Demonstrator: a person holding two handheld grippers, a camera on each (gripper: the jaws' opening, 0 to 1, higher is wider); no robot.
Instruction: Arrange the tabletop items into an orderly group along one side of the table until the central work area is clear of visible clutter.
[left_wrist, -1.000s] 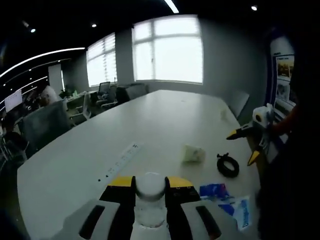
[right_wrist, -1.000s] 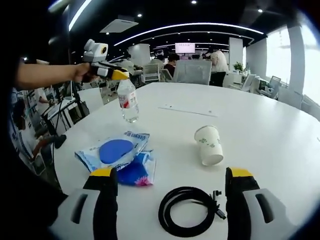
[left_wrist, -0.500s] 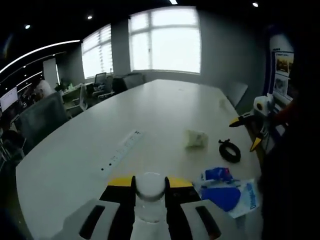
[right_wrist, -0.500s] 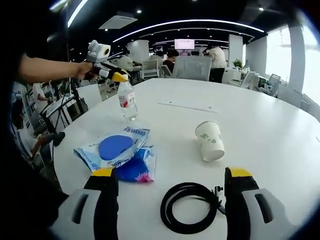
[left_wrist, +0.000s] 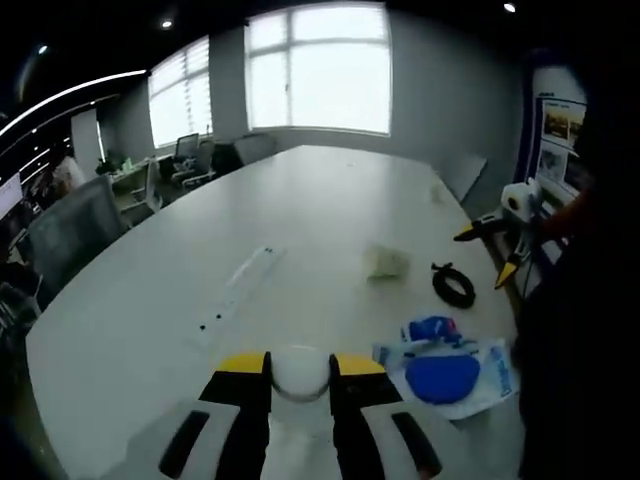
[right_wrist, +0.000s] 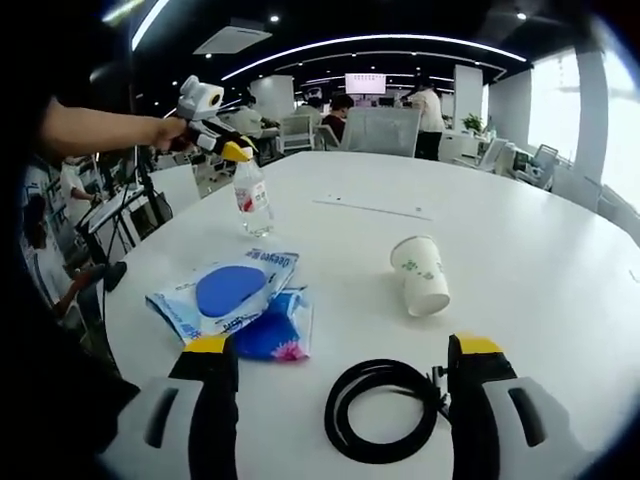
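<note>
Left tongs: clenched on the neck of the water bottle, which stands upright on the desk.
Water bottle: clear plastic with a red and white label and a round white cap, at the far left of the right gripper view.
Right tongs: released, jaws wide apart, holding nothing.
Cable: black, thin, rolled in a round ring, lying flat between the right jaws.
Paper cup: white with green marks, lying on its side, mouth pointing to the near side. What is inside, I cannot tell.
Packets: blue and white shiny plastic, flat, one partly on the other, near the cable's left.
Desk: white, smooth, big and rounded.
</note>
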